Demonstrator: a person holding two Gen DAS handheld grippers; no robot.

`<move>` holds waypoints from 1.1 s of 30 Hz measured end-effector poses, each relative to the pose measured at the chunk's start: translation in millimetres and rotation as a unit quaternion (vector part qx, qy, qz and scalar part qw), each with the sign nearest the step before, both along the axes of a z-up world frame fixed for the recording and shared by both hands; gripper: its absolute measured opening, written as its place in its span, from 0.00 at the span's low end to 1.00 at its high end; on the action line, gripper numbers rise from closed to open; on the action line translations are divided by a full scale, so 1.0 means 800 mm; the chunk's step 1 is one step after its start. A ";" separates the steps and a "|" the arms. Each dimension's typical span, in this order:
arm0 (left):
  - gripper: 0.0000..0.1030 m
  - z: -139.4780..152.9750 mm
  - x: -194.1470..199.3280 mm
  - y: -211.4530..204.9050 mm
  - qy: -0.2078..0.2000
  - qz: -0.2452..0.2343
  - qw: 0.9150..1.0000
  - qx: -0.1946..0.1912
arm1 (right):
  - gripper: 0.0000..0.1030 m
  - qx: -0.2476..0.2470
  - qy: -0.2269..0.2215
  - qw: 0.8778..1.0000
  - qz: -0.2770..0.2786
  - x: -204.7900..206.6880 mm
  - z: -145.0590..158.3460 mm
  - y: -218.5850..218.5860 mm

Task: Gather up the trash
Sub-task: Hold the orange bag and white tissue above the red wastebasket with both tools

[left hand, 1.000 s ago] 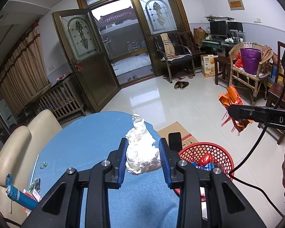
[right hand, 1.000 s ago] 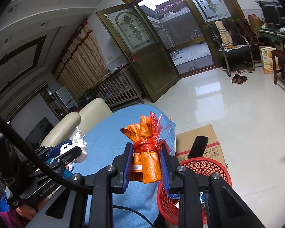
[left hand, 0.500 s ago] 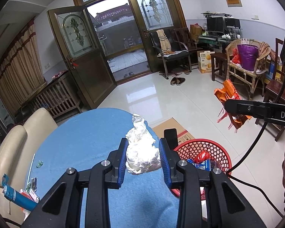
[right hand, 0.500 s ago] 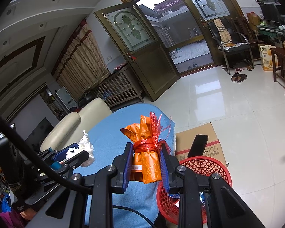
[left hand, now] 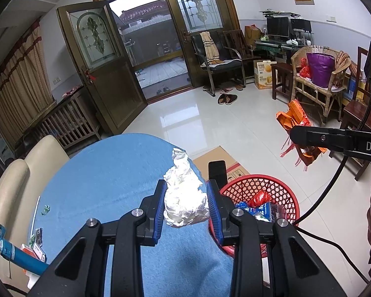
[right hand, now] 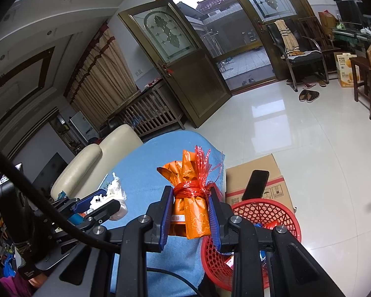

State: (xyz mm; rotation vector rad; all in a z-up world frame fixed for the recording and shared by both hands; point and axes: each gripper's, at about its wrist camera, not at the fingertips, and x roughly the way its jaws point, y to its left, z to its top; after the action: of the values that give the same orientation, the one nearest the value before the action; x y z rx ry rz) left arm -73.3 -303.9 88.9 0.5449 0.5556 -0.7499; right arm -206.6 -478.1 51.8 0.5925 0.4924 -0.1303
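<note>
Left hand-held gripper: we clamp the tissue wad between the blue pads, lifted clear above the blue surface so it can swing over without dragging.
Right hand-held gripper: we pinch the orange packet at its tied waist, where it is narrowest and firmest.
Basket: red, on the floor, down and right of both hand-held grippers, already holding wrappers; neither load seems to be fully over it yet.
Box: just beyond the basket, a dark phone-like slab propped against it.
Next, we judge: carry right, then release.

Orange packet in right claw
</note>
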 end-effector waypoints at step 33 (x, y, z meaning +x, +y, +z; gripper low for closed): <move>0.34 -0.034 0.013 -0.007 0.042 -0.001 0.999 0.012 | 0.28 0.021 0.033 0.999 -0.011 0.015 -0.011 -0.006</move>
State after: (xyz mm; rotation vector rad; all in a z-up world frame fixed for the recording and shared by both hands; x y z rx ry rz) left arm -62.9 -309.7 62.0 0.5388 0.6429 -0.7721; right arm -194.6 -482.9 43.2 0.6364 0.5535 -0.1609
